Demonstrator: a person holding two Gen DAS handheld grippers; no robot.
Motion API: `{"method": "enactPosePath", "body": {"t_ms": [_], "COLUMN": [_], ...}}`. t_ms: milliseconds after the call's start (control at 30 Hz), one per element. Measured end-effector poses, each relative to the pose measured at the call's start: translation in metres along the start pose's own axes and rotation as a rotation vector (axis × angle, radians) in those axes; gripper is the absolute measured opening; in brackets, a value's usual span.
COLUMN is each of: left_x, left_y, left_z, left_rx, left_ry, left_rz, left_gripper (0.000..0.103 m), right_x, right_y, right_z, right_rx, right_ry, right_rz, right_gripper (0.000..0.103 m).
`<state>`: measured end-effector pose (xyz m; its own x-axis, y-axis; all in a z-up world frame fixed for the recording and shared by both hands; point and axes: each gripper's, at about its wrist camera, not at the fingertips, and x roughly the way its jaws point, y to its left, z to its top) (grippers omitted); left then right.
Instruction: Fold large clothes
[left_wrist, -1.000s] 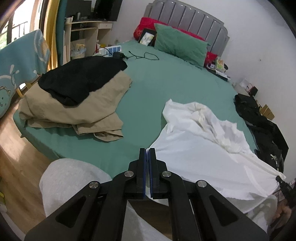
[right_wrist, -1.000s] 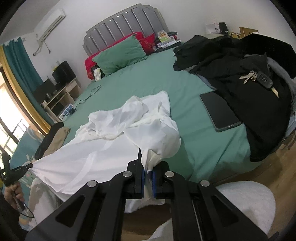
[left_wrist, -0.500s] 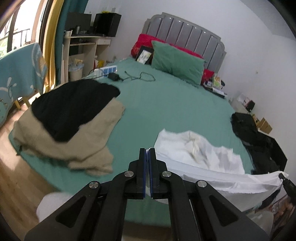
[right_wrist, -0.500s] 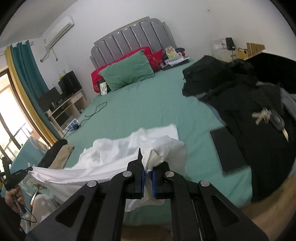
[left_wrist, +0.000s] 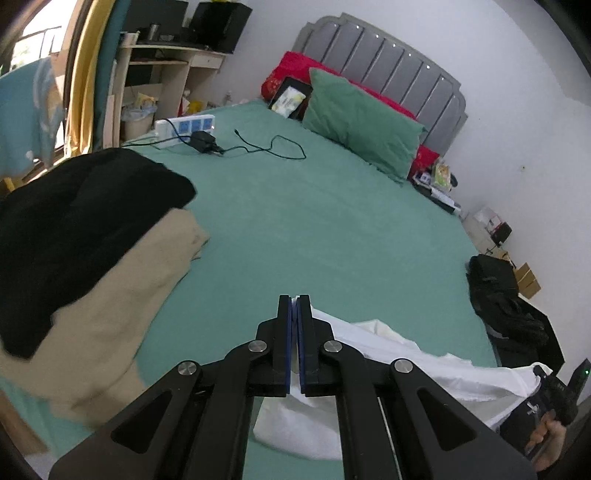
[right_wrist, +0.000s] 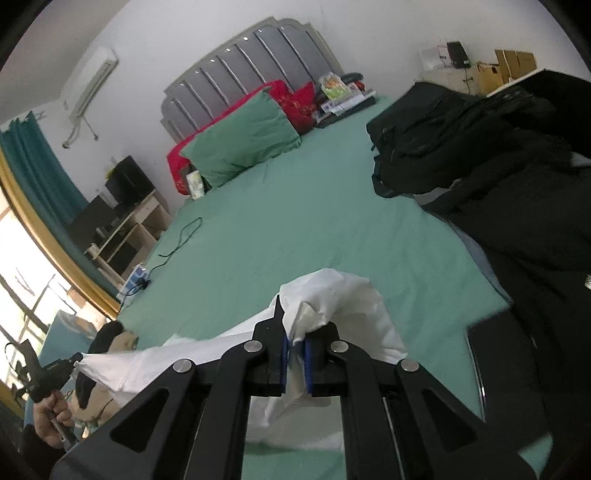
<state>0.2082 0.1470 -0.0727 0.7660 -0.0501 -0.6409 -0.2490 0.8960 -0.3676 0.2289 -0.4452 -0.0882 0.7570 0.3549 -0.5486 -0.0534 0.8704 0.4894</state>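
My left gripper (left_wrist: 294, 301) is clamped on a corner of the white garment (left_wrist: 413, 363), thin edge of cloth pinched between the blue pads. My right gripper (right_wrist: 293, 334) is clamped on another corner of the same white garment (right_wrist: 343, 302), with a bunch of fabric bulging up over the fingertips. The cloth spans between the two grippers, lifted and stretched over the near edge of the bed (left_wrist: 314, 229); the lower part hangs down under my grippers. From the left wrist view I see the right gripper (left_wrist: 554, 387) far right with the hand (left_wrist: 550, 439) holding it. From the right wrist view the left gripper (right_wrist: 55, 369) sits at far left, cloth corner in its tip, hand (right_wrist: 48, 417) below it.

On the green sheet to the left: a tan garment (left_wrist: 122, 306) with a black garment (left_wrist: 66, 229) on top. A pile of black clothes (right_wrist: 498, 177) lies on the right side. A dark tablet (right_wrist: 498, 358) lies near the bed edge, just beside that pile. Green pillow (left_wrist: 358, 122) by the grey headboard (left_wrist: 388, 66), power strip (left_wrist: 184, 125) and charger cable (left_wrist: 273, 147) further back.
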Motion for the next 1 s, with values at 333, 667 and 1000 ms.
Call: {"method": "enactPosePath", "body": {"t_ms": [333,667,1000], "left_x": [0.116,0.087,0.114], "left_y": [0.013,-0.006,-0.026], "left_z": [0.016,-0.043,-0.106], "left_rx": [-0.033,-0.008,-0.063], "left_ry": [0.14,0.219,0.384], "left_rz": [0.107,0.032,-0.081], "left_gripper": [0.028,0.048,0.048], "right_x": [0.111,0.062,0.082], "right_y": [-0.038,-0.054,-0.026], "right_z": [0.016,-0.001,-0.047], "right_rx": [0.064,0.183,0.13], "right_ry": [0.103,0.015,0.17], "right_rz": [-0.148,-0.13,0.079], "right_gripper": [0.036,0.06,0.06]}}
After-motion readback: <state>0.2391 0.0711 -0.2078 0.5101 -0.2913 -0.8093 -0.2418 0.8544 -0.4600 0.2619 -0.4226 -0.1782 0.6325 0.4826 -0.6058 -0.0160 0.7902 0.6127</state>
